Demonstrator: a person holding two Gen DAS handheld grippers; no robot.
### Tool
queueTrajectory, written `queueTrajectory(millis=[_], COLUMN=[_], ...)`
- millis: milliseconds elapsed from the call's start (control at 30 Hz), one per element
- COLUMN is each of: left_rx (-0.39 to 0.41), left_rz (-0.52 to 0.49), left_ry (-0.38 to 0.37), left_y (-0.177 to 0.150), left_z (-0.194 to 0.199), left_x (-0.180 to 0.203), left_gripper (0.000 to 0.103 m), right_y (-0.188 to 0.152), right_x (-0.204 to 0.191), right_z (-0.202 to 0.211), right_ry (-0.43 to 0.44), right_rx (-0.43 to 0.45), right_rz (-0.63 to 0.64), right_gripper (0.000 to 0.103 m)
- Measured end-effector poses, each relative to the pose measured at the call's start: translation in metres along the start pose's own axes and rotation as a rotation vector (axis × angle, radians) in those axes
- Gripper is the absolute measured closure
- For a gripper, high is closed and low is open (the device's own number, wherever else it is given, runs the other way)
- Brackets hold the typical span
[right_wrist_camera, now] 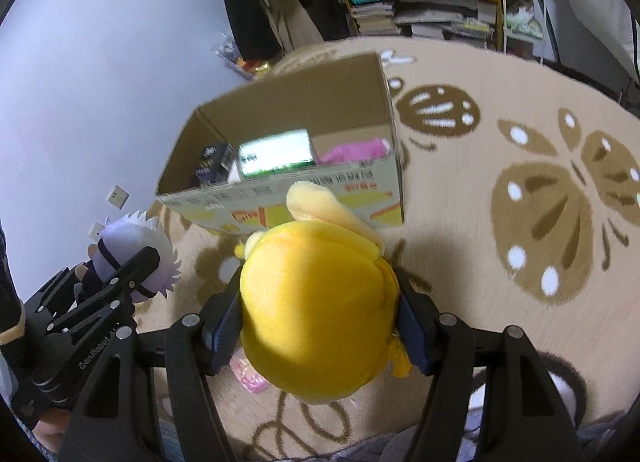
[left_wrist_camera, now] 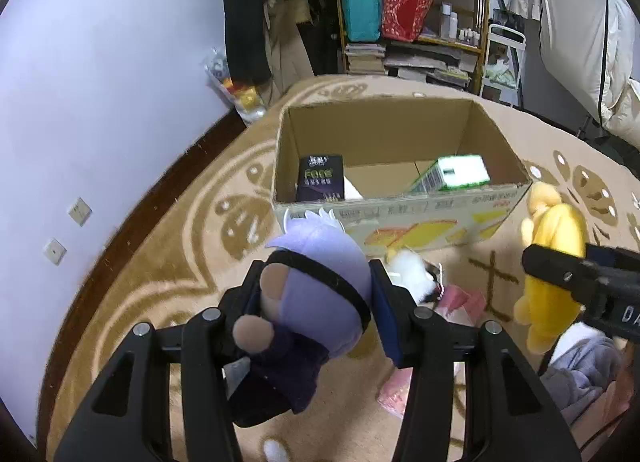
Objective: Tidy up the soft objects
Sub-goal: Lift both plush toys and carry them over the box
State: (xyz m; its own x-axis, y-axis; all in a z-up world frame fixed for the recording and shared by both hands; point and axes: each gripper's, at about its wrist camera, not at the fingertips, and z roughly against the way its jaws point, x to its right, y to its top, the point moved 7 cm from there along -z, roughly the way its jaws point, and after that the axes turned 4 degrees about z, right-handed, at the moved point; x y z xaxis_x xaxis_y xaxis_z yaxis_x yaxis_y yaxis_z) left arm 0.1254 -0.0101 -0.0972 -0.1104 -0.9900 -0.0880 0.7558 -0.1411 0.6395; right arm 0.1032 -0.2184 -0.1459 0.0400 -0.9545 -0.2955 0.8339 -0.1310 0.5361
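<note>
Both grippers were loaded and off the rug. The left gripper (left_wrist_camera: 316, 302) had its jaws pinched on the purple-haired plush doll (left_wrist_camera: 320, 286); the right gripper (right_wrist_camera: 320, 326) clamped wider round the yellow plush toy (right_wrist_camera: 316, 310). The cardboard box (left_wrist_camera: 400, 205) stood open just ahead, already holding cartons. Best approach, I judged: clear the near wall, centre each toy over bare floor inside, and release one at a time.
</note>
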Motion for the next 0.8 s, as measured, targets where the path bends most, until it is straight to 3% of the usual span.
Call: queueTrajectory(millis=[400,800], left_rx=[0.136,0.155], left_rz=[-0.04,-0.062], left_ry=[0.01,0.019], left_y=[0.042,0.074], left_z=[0.014,-0.005], left_x=[0.003,0.007], left_gripper=[0.054,0.054], right_y=[0.04,0.08], right_x=[-0.007,-0.008], right_z=[0.016,0.002], right_ry=[0.003,0.007], right_rx=[0.09,0.104], right_rz=[0.045,0.071], right_gripper=[0.032,0.032])
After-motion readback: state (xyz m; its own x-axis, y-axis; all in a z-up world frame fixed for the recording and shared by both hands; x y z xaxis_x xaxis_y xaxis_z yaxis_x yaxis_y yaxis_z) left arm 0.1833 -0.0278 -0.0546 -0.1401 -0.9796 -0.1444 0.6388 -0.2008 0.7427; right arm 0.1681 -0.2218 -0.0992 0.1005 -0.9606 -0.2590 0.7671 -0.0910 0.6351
